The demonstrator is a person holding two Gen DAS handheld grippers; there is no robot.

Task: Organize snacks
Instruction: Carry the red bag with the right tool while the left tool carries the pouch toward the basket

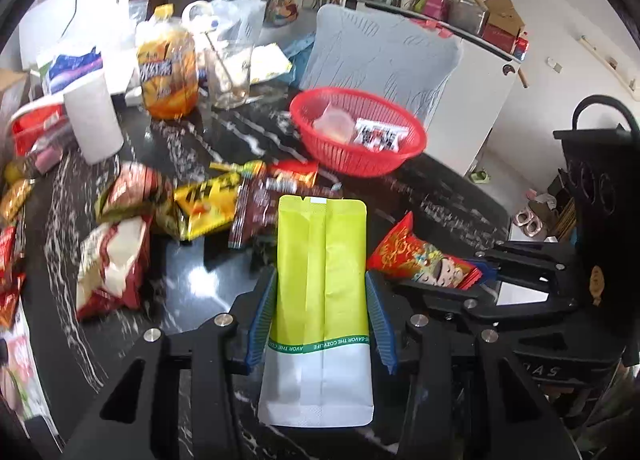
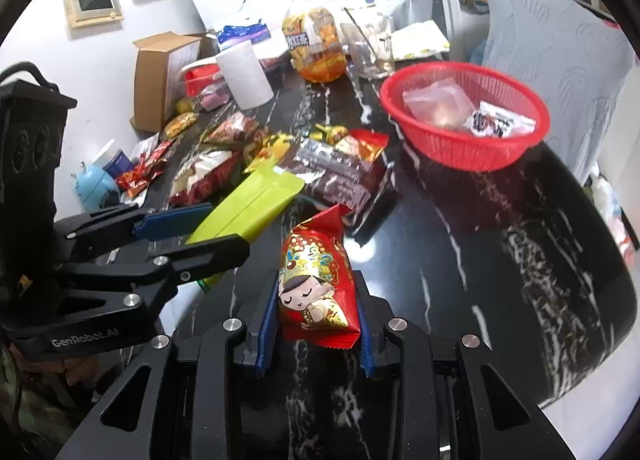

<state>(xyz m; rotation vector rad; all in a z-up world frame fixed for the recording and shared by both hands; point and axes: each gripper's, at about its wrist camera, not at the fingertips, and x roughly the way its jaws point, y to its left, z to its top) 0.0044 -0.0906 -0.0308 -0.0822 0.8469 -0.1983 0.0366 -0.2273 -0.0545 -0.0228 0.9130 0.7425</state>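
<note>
My left gripper [image 1: 320, 300] is shut on a lime-green and white pouch [image 1: 320, 260], held flat between its blue pads above the black marble table [image 1: 200, 276]. The same pouch [image 2: 248, 203] shows in the right wrist view, clamped by the left gripper [image 2: 192, 227]. My right gripper [image 2: 316, 312] is shut on a red packet with a cartoon figure [image 2: 316, 280]; the left wrist view shows that red packet [image 1: 416, 256] to the right of the pouch. A red basket [image 1: 356, 131] [image 2: 464, 115] stands further back with a clear packet and a white wrapped snack inside.
Several loose snack bags [image 1: 168, 211] [image 2: 280, 159] lie in a heap on the left half of the table. Behind them stand a white paper roll [image 1: 94, 119], an orange drink bottle [image 1: 168, 71], a glass jar [image 1: 230, 75] and a cardboard box [image 2: 160, 75]. A pale chair back [image 1: 380, 59] rises behind the basket.
</note>
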